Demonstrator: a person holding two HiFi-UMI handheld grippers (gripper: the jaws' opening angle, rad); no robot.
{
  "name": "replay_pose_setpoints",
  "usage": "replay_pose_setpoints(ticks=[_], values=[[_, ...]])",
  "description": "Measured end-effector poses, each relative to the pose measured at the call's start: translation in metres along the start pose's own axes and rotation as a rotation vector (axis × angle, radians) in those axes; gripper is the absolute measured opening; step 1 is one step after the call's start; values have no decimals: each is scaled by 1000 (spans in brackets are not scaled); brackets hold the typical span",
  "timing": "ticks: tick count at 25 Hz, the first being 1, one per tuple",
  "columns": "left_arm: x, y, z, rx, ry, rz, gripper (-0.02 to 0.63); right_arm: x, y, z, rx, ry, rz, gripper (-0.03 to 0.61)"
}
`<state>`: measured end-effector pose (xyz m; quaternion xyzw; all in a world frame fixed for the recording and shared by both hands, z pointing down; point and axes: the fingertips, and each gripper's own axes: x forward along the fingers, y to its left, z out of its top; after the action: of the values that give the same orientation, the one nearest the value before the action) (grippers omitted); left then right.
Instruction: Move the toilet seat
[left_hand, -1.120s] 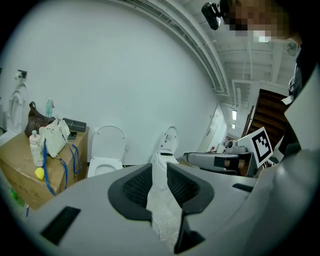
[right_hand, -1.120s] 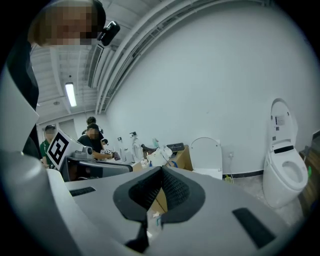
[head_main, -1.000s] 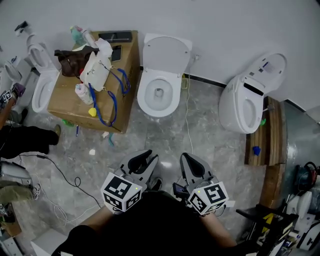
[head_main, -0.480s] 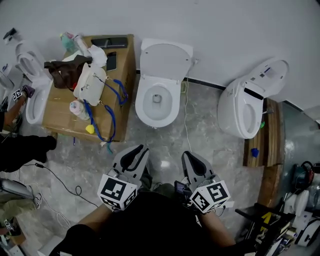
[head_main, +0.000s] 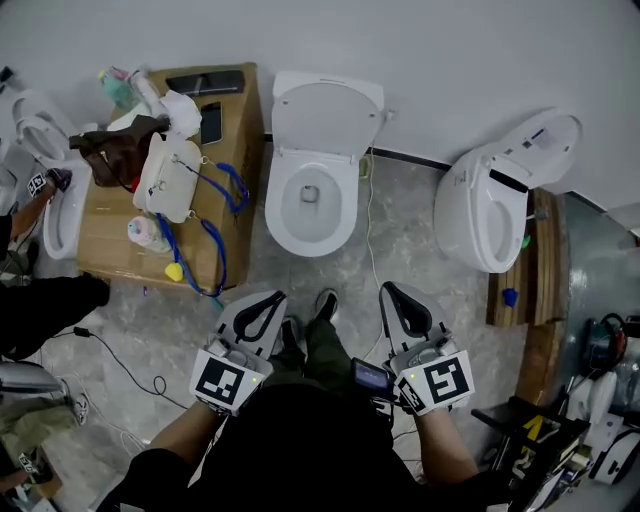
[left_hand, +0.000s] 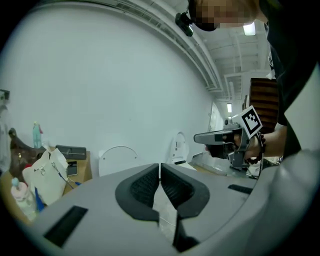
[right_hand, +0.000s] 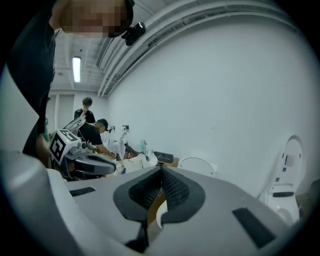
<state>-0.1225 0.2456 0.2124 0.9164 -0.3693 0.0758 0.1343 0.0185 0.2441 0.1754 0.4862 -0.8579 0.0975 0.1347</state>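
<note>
A white toilet (head_main: 312, 195) stands against the far wall in the head view, its lid (head_main: 327, 108) raised upright behind the bowl. Both grippers hover low over the floor in front of it, well short of the bowl. My left gripper (head_main: 262, 300) is shut with nothing between its jaws, and its own view shows the pads (left_hand: 150, 182) meeting and the raised lid (left_hand: 119, 159) far beyond. My right gripper (head_main: 398, 292) is also shut and empty. In its view the jaw tips (right_hand: 161, 170) touch, with the lid (right_hand: 197, 164) small in the distance.
Left of the toilet is a cardboard box (head_main: 240, 160) loaded with bags and bottles. A second white toilet (head_main: 490, 205) sits at the right beside a wooden pallet (head_main: 545, 270). A cable (head_main: 372, 230) trails over the floor. Another toilet (head_main: 40, 165) and a person (head_main: 45, 300) are at the left.
The two grippers have drawn apart, the left one going left and the right one going right. The person's shoes now show between them. The toilet sits slightly lower and more centred in view.
</note>
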Motion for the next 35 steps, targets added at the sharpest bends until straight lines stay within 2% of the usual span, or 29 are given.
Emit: replay_pose_setpoints(ticks=[3, 6, 10, 18, 27, 33, 35], values=[[14, 10, -10, 20, 35, 31, 28, 16, -18, -22, 74, 28, -3, 23], [32, 28, -25, 4, 96, 75, 28, 36, -41, -37, 103, 37, -11, 23], [50, 62, -44, -12, 163, 136, 28, 75, -61, -55, 181, 25, 23, 23], [119, 104, -69, -49, 256, 196, 28, 153, -135, -102, 392, 118, -26, 25], [186, 146, -119, -93, 316, 278, 28, 218, -163, -162, 359, 224, 38, 25], [204, 167, -169, -95, 382, 323, 29, 247, -179, -220, 380, 270, 44, 26], [208, 172, -186, -102, 410, 329, 51, 257, -181, -238, 392, 290, 54, 28]])
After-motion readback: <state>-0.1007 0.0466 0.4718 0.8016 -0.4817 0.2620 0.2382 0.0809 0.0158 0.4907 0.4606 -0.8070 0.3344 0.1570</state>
